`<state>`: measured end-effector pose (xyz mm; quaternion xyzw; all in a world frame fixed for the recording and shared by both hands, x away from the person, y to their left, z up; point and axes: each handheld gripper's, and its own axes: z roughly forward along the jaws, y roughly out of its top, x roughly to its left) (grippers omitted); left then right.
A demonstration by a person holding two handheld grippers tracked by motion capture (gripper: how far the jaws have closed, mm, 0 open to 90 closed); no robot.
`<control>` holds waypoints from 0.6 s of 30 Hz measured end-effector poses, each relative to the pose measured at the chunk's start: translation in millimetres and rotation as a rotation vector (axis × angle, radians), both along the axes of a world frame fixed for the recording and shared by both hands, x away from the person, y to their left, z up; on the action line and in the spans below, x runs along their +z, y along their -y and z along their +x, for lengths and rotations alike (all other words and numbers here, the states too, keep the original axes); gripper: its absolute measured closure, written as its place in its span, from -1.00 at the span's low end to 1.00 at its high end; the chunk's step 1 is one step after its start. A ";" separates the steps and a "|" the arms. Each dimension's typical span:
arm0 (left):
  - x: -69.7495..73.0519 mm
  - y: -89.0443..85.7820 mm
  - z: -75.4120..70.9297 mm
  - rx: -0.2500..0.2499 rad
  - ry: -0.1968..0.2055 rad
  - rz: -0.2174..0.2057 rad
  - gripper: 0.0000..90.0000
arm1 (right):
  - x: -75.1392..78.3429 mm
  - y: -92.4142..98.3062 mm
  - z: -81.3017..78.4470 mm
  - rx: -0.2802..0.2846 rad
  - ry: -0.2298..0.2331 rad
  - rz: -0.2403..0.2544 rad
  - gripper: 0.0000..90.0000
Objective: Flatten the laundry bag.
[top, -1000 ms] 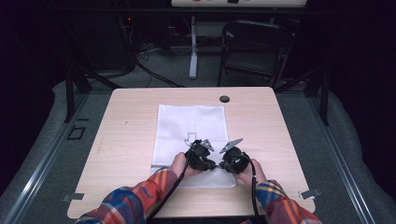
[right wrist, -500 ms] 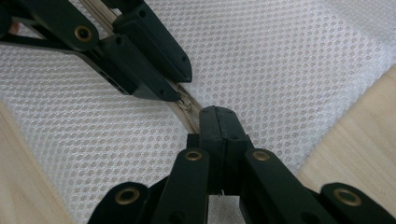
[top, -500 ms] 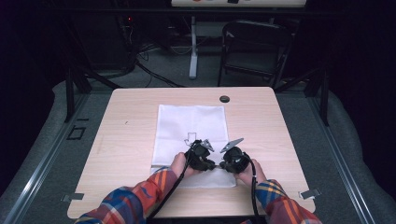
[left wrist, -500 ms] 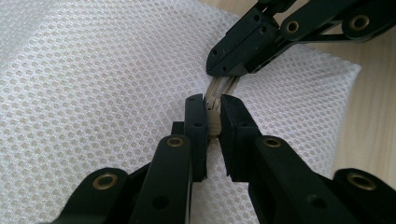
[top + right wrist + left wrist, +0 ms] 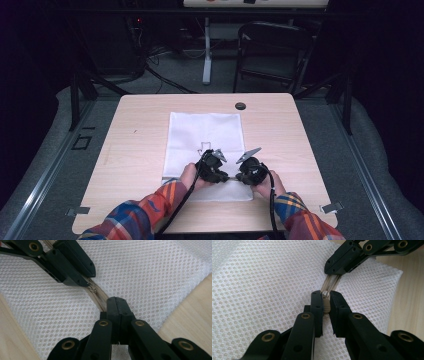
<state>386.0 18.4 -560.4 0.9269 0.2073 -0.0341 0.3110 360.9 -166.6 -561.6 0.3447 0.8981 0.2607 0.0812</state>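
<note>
On the white mesh laundry bag [image 5: 205, 145], near its beige zipper [image 5: 332, 281], nothing is shifting: the left tool [image 5: 326, 298] is clenching the zipper slider [image 5: 326, 295], the right tool [image 5: 117, 305] is gripping the tape, readying a pull.

Nothing has changed between the earlier high views and now; both hands sit where they were at the near edge of the mesh bag [image 5: 205, 135]; the left gripper [image 5: 326, 298] is clamped on the zip pull [image 5: 326, 295] as before; the right gripper [image 5: 116, 305] is pinched on the zip tape [image 5: 98, 297] just as it was.
</note>
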 end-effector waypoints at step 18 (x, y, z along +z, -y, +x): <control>0.7 -5.1 0.6 0.003 -0.001 0.000 0.81 | 0.2 1.1 0.5 0.003 -0.006 0.000 1.00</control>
